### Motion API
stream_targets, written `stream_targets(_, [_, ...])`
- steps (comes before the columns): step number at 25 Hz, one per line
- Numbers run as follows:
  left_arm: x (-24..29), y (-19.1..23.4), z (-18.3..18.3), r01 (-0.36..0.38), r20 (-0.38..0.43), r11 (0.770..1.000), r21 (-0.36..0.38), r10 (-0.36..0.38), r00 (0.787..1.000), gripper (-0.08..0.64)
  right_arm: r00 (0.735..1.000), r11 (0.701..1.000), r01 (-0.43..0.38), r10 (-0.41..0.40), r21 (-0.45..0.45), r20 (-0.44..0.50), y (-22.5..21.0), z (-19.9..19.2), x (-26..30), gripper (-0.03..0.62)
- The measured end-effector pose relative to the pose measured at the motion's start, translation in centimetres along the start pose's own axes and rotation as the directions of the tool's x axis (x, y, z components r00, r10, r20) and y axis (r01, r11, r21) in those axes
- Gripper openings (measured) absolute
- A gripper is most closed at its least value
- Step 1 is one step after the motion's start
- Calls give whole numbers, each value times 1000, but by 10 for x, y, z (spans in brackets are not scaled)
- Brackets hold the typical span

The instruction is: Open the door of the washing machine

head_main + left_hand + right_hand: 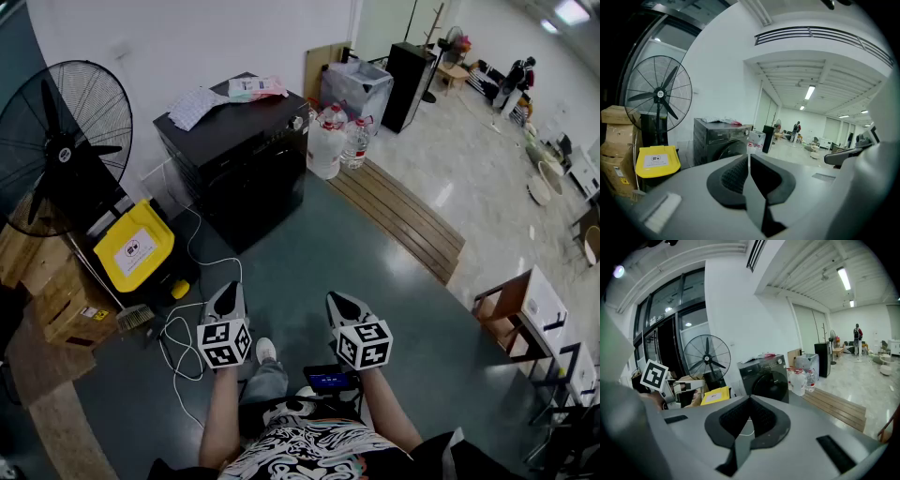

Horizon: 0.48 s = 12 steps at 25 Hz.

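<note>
A black washing machine [239, 164] stands against the white wall ahead, and its round front door [771, 385] is closed. It also shows in the left gripper view as the washing machine [719, 140], some way off. My left gripper [226, 292] and right gripper [339, 304] hover side by side above the dark floor, well short of the machine. Both are shut with nothing between the jaws. Neither touches the machine.
A big standing fan [66, 127] and a yellow bin [136, 246] stand left of the machine, with cardboard boxes [56, 291] beside them. White cables [183, 333] trail on the floor. Water bottles [333, 141] and a wooden pallet [398, 216] lie to the right. Papers [220, 98] rest on the machine.
</note>
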<state>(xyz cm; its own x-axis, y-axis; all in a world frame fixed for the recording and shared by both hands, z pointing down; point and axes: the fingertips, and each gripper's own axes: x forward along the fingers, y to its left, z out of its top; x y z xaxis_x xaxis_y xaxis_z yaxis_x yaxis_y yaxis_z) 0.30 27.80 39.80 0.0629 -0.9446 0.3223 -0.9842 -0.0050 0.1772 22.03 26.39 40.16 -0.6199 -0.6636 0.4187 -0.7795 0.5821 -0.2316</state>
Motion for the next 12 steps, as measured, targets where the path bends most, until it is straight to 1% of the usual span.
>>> stream_targets(7, [11,13,5,-9,17,999,-38,10,1000,14,1000,1000,1,-1,-21,9,0,12,15,2])
stream_targets(9, [18,14,5,-12,13,999,-39,13,1000,14,1000,1000,-15,15,8,27,-3,19,19,2])
stream_targets(12, [30,22,7,-16,10,998,-63,17,1000,19,996,994,-81,77,78,50,-4,29,33,3])
